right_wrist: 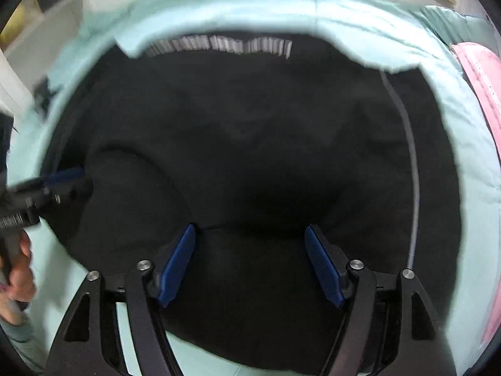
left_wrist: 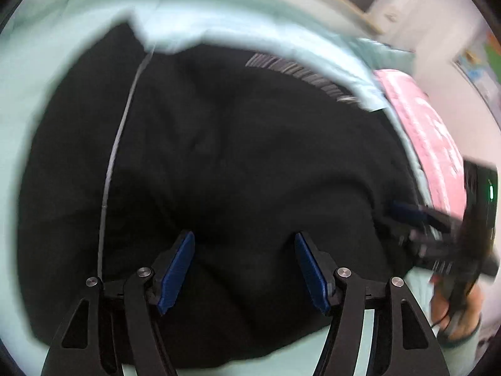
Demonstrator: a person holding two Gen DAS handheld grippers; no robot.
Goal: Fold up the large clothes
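Writing: I read none, striped band (right_wrist: 219, 45) too blurred | black garment (left_wrist: 219, 156) spread on mint bedsheet (left_wrist: 47, 94), toward its pink-pillow (left_wrist: 432, 138) edge | left gripper (left_wrist: 244, 269) jaws apart over garment | right gripper (right_wrist: 250, 266) jaws apart over garment

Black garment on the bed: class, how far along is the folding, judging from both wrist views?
Done: the black garment lies in a bunched heap on the mint bedding, with no neat fold visible. In hand: nothing; the left gripper and right gripper are both open above it. Left: essentially all the folding.
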